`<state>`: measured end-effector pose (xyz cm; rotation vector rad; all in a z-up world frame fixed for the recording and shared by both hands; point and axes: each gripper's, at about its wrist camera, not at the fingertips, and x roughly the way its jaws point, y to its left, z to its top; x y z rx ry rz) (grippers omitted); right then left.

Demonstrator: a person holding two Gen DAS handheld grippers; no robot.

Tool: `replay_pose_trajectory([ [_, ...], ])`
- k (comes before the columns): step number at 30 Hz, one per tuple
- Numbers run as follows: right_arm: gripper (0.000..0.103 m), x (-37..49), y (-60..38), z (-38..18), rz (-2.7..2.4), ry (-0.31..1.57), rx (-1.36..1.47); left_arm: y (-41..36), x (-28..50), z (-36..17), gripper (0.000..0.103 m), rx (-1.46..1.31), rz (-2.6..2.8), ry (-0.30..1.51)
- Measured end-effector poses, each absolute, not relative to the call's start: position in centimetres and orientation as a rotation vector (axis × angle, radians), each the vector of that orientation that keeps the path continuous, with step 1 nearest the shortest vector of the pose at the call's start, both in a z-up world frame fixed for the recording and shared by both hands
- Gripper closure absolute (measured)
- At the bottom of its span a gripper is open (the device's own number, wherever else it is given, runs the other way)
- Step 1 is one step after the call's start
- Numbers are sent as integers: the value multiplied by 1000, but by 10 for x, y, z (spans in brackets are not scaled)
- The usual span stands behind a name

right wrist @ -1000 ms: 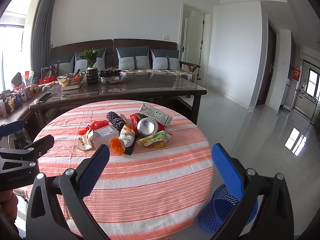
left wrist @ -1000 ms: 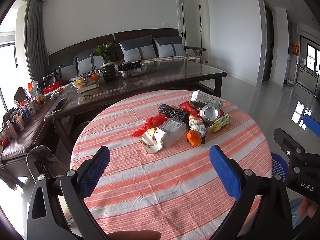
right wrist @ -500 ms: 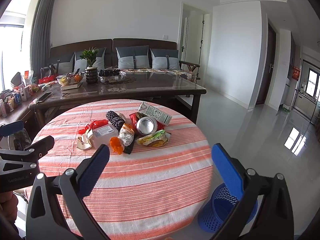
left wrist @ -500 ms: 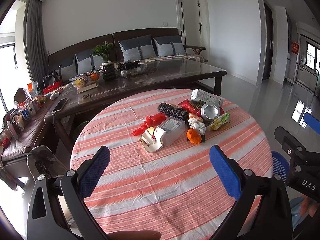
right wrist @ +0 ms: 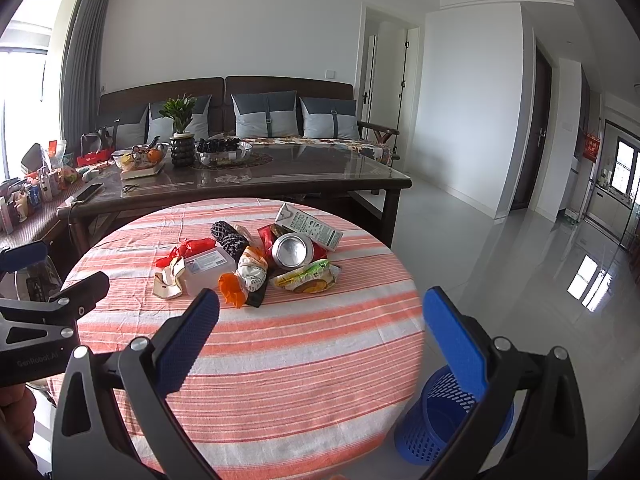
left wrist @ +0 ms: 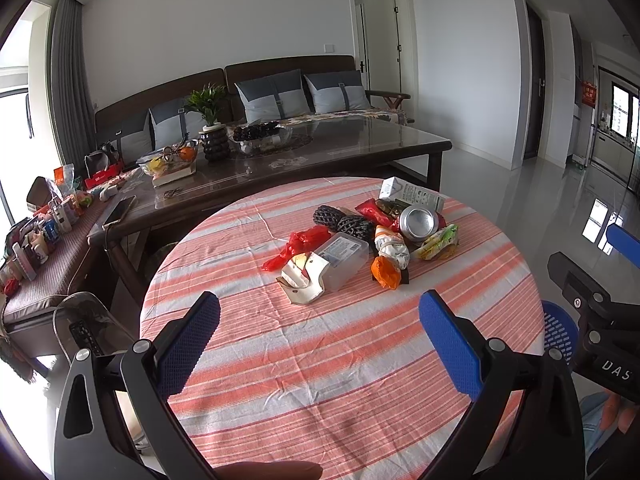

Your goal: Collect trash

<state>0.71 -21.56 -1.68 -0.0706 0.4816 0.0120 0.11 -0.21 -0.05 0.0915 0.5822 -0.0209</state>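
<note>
Right now your left tongs (left wrist: 319,334) hang over the near part of the round table (left wrist: 360,360) with their blue pads spread wide apart and nothing between them. Your right tongs (right wrist: 321,332) are just as wide apart and empty, held over the table's near right edge.

Ahead of both, the trash sits in one loose heap toward the far side of the striped cloth, well apart from either pair of tongs. At the heap's left lies a clear plastic box (left wrist: 343,255) with a printed label, touching a torn cream paper carton (left wrist: 302,282) in front of it and a crumpled red plastic bag (left wrist: 298,245) behind. Two dark netted bundles (left wrist: 346,221) lie side by side at the back. In the middle you have a wadded white wrapper (left wrist: 392,246) with an orange scrap (left wrist: 386,274) at its near end. A silver can (left wrist: 418,222) lies on its side with its base facing you, resting against a red wrapper (left wrist: 372,212). Just beside the can on the right is a yellow-green snack packet (left wrist: 438,240), and behind the can a white drink carton (left wrist: 412,196) lies flat.

On the floor by the table's right side stands a blue perforated bin (right wrist: 448,424), partly hidden behind the right finger of your right tongs. Beyond the round table stands a long dark table (left wrist: 360,152).
</note>
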Motion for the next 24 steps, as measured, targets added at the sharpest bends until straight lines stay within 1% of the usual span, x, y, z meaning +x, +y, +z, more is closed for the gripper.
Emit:
replay_pose_trajectory([
  [3,5,6,-218,-18,11,481,-70,-16,2,-4,4,91,-22,583],
  [17,5,5,-222,-20,6,479,-74,-18,2,-5,4,93,-20,585],
  [18,5,6,-223,-20,4,480,-74,-20,-2,-11,4,93,-20,585],
  [24,5,7,-225,-20,1,481,-74,-25,-5,-15,4,92,-20,583],
])
